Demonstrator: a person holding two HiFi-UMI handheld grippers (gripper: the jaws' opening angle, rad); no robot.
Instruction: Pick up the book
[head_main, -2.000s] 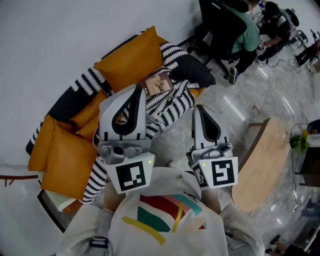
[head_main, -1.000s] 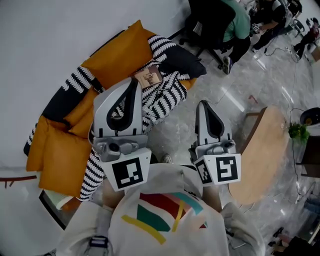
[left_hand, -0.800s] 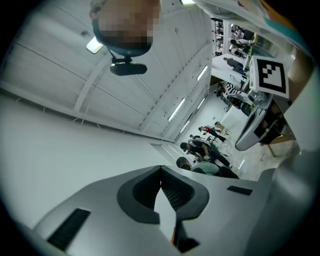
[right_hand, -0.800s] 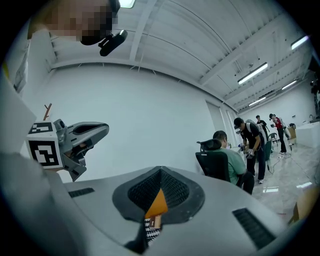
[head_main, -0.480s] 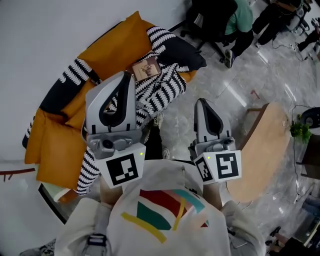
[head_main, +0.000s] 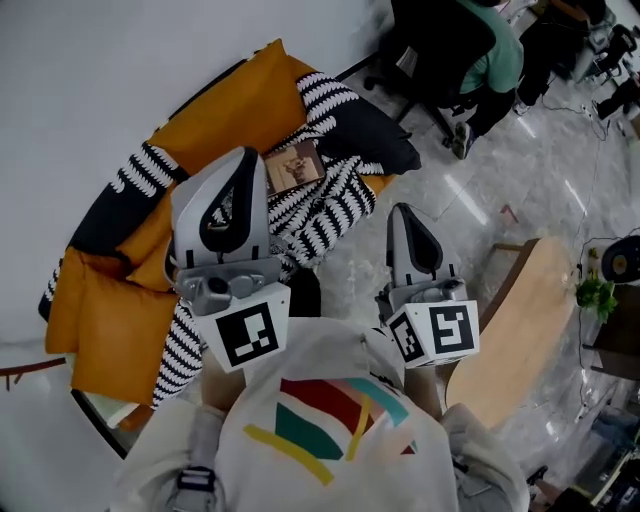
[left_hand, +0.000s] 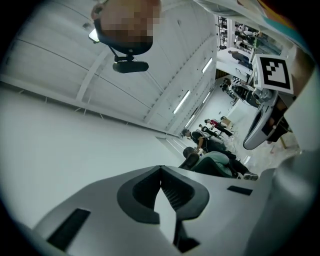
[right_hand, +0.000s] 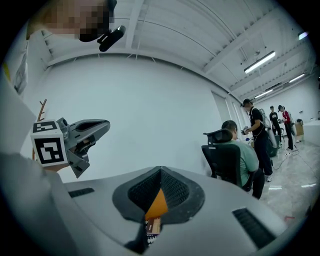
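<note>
Left hand-held gripper (head_main: 245, 155) and right hand-held gripper (head_main: 400, 212) have drawn nearer the book (head_main: 293, 167), both closed and empty; book lies untouched on striped blanket (head_main: 330, 215). Grasp pending.

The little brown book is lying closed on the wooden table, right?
No. The head view shows the small brown book lying closed on the black-and-white striped blanket on the orange sofa, not on the wooden table.

Book (head_main: 293, 167) atop blanket (head_main: 335, 215) on sofa (head_main: 225, 115)
</note>
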